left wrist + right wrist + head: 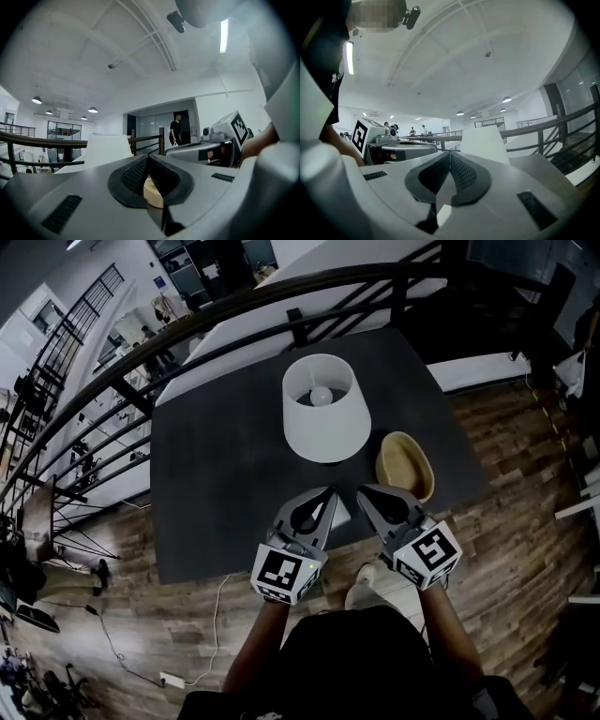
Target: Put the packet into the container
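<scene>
A small white packet (340,515) lies on the dark table (216,474) near its front edge, between my two grippers. The container is an oval wooden bowl (405,465) to the right of the lamp, and it looks empty. My left gripper (328,493) is just left of the packet with its jaws meeting at the tips and nothing in them. My right gripper (364,491) is just right of the packet, below the bowl, also shut and empty. In the left gripper view the gripper (148,158) has closed jaws with a pale tan shape (152,191) behind them. In the right gripper view the gripper (450,153) is closed too.
A white lamp shade (324,409) with a bulb stands mid-table behind the grippers. A dark metal railing (187,329) runs along the table's far and left sides. The wooden floor (506,521) lies to the right and in front. A person (175,129) stands far off.
</scene>
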Available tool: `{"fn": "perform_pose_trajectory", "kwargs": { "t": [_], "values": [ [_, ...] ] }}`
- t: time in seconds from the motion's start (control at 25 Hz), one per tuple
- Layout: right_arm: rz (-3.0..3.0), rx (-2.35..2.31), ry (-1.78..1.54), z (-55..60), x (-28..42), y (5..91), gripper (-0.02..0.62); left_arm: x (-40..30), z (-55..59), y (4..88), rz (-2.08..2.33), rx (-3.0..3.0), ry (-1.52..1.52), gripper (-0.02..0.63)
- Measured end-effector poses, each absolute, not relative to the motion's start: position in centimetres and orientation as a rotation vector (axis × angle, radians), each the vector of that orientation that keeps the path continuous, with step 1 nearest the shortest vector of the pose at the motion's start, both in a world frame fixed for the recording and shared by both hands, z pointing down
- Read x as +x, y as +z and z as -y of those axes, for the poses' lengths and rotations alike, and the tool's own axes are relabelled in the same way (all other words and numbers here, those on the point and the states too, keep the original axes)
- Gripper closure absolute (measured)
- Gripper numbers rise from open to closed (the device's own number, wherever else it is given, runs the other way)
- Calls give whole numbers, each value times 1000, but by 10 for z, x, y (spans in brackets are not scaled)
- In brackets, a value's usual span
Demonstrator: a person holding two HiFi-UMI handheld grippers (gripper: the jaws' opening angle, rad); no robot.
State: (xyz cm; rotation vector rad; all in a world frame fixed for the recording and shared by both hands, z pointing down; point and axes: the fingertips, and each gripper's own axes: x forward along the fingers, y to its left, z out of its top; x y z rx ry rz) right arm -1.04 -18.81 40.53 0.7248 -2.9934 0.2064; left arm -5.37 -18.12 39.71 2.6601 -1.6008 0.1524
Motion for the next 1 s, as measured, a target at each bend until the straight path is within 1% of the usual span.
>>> {"fn": "perform_pose_trajectory", "kwargs": {
  "t": [0.52,0.76,1.0],
  "values": [
    [3002,657,289,223,-8,424,591,-50,212,408,1669,2593,237,598],
    [2982,708,277,233,-6,428,591,-48,222,409,1626,2632,235,598],
    [2919,834,275,240,-20,430,591,-63,231,411,1540,2675,220,598]
  ]
}}
